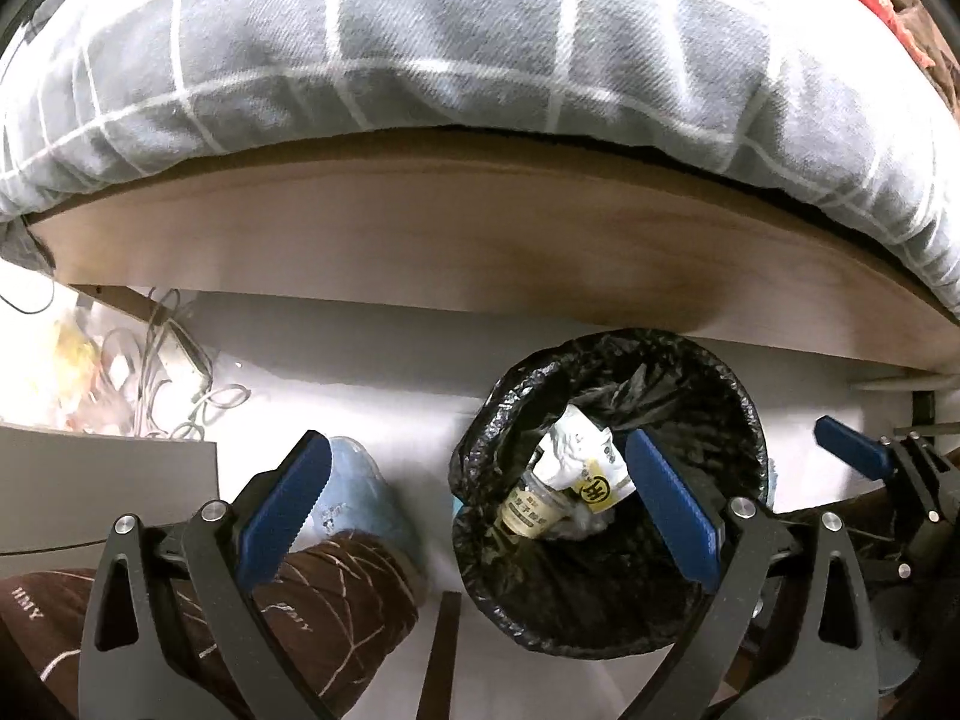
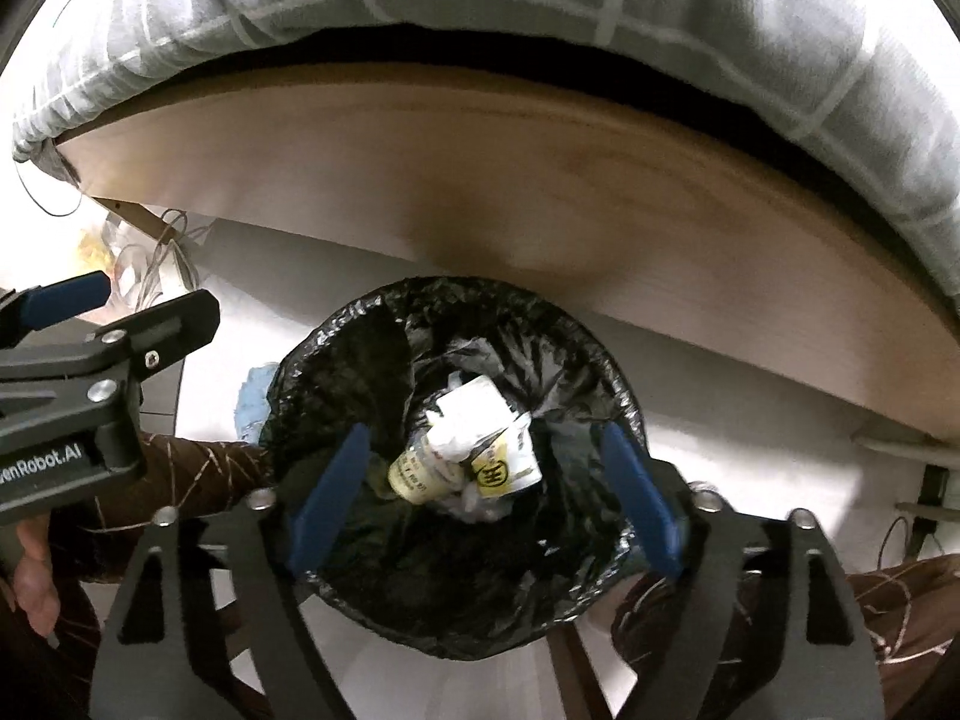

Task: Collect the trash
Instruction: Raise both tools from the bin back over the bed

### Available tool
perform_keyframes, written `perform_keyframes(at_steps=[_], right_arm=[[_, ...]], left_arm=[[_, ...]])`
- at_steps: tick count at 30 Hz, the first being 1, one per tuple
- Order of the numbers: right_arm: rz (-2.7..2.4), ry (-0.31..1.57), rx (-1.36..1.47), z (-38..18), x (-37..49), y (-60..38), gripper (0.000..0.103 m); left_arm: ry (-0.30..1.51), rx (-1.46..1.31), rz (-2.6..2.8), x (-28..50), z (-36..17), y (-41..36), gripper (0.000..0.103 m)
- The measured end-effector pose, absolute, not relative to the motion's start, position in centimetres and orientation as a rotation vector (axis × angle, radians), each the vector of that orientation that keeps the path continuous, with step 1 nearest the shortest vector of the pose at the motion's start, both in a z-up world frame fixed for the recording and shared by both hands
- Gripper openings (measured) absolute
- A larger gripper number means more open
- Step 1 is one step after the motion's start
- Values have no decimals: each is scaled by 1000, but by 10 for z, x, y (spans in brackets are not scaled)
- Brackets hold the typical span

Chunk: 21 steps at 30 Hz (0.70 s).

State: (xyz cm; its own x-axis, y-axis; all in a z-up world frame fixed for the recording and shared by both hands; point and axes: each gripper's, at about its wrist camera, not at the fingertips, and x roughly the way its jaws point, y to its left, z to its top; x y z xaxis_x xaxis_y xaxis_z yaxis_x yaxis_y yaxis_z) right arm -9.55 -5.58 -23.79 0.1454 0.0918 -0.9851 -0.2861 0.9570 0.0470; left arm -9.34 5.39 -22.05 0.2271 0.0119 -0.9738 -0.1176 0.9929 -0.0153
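Now both claws, the left gripper (image 1: 480,504) and right gripper (image 2: 489,495), gape empty over the round bin with the black plastic bag (image 2: 336,360), so a bump could tip it and spill the crumpled white paper cups (image 2: 474,450).

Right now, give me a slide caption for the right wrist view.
Open right gripper above a black-lined trash bin holding a crumpled paper cup, beside a bed frame.
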Motion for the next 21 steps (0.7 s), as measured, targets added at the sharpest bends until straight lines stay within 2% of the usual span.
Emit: perform_keyframes(at_steps=[5, 21], right_arm=[[247, 1355, -181, -228, -93, -62, 92], [152, 1105, -173, -151, -94, -109, 94]], left_arm=[[1312, -84, 94, -90, -212, 51, 97], [1139, -99, 52, -88, -153, 25, 97]])
